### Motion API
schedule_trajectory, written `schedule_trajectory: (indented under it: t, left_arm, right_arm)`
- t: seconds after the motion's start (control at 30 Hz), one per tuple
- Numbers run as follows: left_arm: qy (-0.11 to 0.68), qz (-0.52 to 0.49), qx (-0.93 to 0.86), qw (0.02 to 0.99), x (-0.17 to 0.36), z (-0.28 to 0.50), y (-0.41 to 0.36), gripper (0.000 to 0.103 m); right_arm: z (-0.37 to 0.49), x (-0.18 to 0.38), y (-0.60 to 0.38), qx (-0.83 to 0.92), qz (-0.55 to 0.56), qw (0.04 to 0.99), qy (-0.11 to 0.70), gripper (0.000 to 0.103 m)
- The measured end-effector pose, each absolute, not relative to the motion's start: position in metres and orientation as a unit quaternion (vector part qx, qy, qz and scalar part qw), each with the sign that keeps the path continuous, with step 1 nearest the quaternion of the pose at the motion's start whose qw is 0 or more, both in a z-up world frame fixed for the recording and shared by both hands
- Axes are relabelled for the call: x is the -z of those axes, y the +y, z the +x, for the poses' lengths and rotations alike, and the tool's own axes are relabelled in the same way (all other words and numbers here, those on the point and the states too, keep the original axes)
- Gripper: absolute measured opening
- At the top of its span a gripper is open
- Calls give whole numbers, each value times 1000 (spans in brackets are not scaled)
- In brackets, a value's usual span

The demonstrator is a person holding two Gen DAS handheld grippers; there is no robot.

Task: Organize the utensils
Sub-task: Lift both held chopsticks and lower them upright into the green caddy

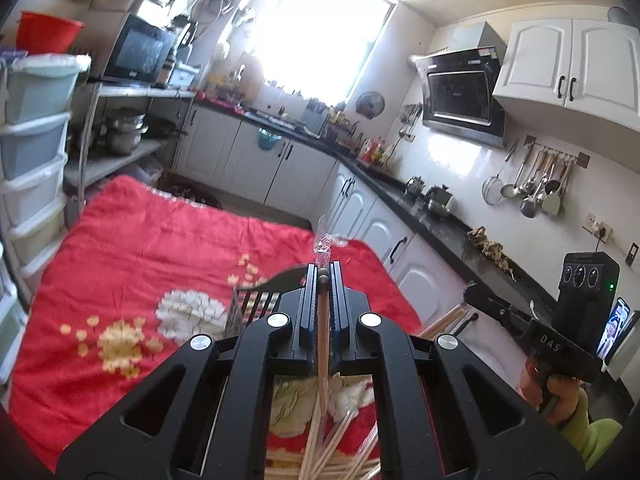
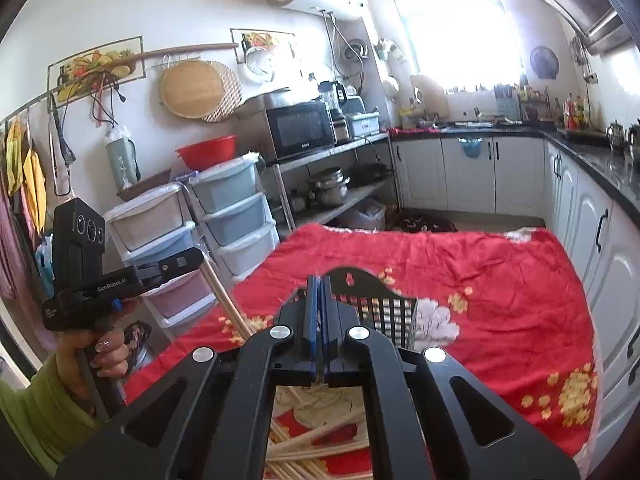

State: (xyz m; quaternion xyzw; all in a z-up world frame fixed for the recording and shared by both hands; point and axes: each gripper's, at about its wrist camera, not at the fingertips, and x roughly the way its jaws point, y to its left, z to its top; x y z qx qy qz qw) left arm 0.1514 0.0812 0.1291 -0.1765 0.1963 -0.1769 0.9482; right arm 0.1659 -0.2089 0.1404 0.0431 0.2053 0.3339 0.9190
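Left gripper [image 1: 323, 276] clamping pale wooden chopsticks [image 1: 322, 332]; right gripper [image 2: 319, 284] pinching thin clear plastic wrapper [image 2: 318, 322], over black slatted plastic utensil basket [image 2: 384, 304] sitting on red floral cloth [image 2: 480, 280].

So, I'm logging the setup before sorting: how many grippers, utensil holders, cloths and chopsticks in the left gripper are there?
Grippers: 2 (left gripper, right gripper)
Black utensil holder: 1
Red floral cloth: 1
Held chopsticks in the left gripper: 2, going by the two tips
Total: 6
The loose chopstick pile is too tangled to count.
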Motion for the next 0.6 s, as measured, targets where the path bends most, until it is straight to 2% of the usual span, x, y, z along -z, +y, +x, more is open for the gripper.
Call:
schedule_trajectory:
  t: [0.6]
  left_arm:
    - [123, -155, 118, 973, -189, 174, 81, 3]
  right_arm:
    - [187, -206, -208, -342, 68, 928, 134, 2]
